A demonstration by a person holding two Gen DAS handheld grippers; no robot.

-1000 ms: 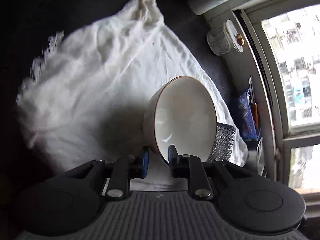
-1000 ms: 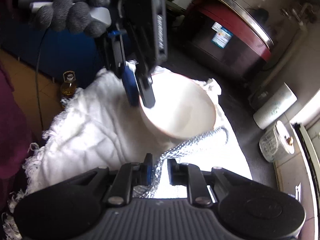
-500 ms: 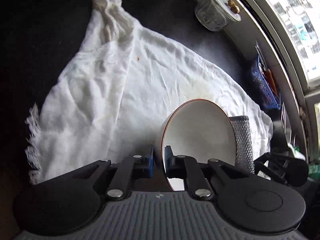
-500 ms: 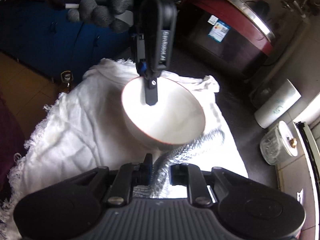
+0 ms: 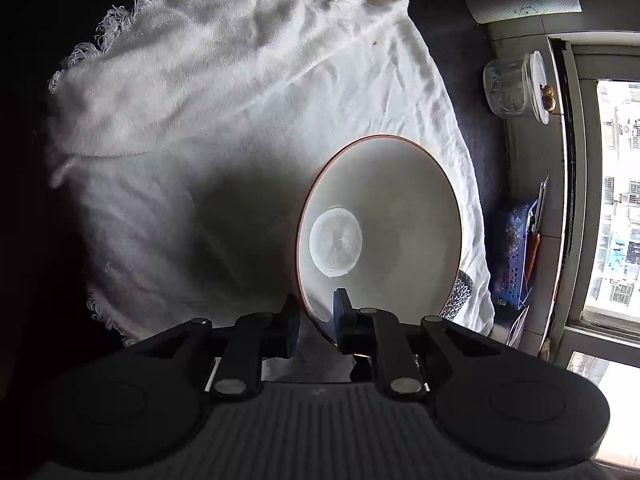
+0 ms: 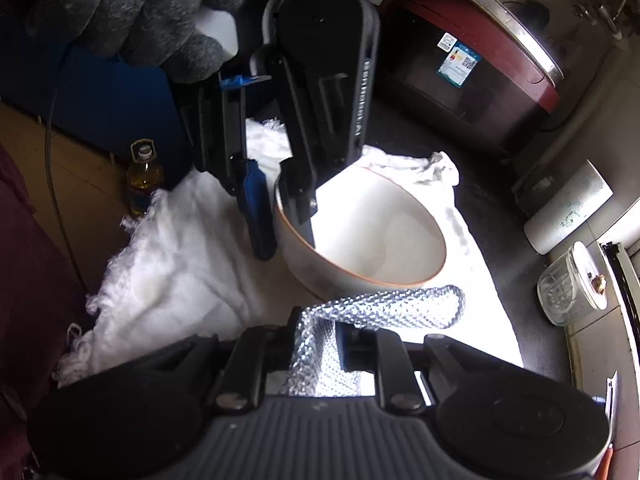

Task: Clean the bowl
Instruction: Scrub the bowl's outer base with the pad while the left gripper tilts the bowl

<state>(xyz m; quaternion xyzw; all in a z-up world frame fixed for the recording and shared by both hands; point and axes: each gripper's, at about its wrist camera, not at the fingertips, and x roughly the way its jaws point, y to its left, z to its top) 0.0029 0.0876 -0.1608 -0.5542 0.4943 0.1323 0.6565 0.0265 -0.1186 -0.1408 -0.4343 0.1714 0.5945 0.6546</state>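
Observation:
A white bowl (image 5: 392, 220) with a brown rim stands tilted over a white cloth (image 5: 220, 120). My left gripper (image 5: 316, 316) has the bowl's near rim between its fingers, one inside and one outside, and its jaws are opening slightly. From the right wrist view, the left gripper (image 6: 276, 216) grips the bowl (image 6: 380, 248) at its left rim. My right gripper (image 6: 316, 320) is shut on a silver mesh scrubber (image 6: 396, 306), which reaches just under the bowl's near edge. The scrubber (image 5: 462, 290) peeks out behind the bowl in the left wrist view.
A glass jar (image 6: 572, 292) and a paper roll (image 6: 568, 208) stand at the right by the window (image 5: 616, 200). A blue basket (image 5: 512, 248) sits on the sill. A dark red appliance (image 6: 460, 68) is behind. An oil bottle (image 6: 144, 180) stands on the floor. A gloved hand (image 6: 120, 12) holds the left gripper.
The left gripper has rolled with the bowl, so the bowl's opening now faces its camera more. The right gripper and scrubber have barely moved.

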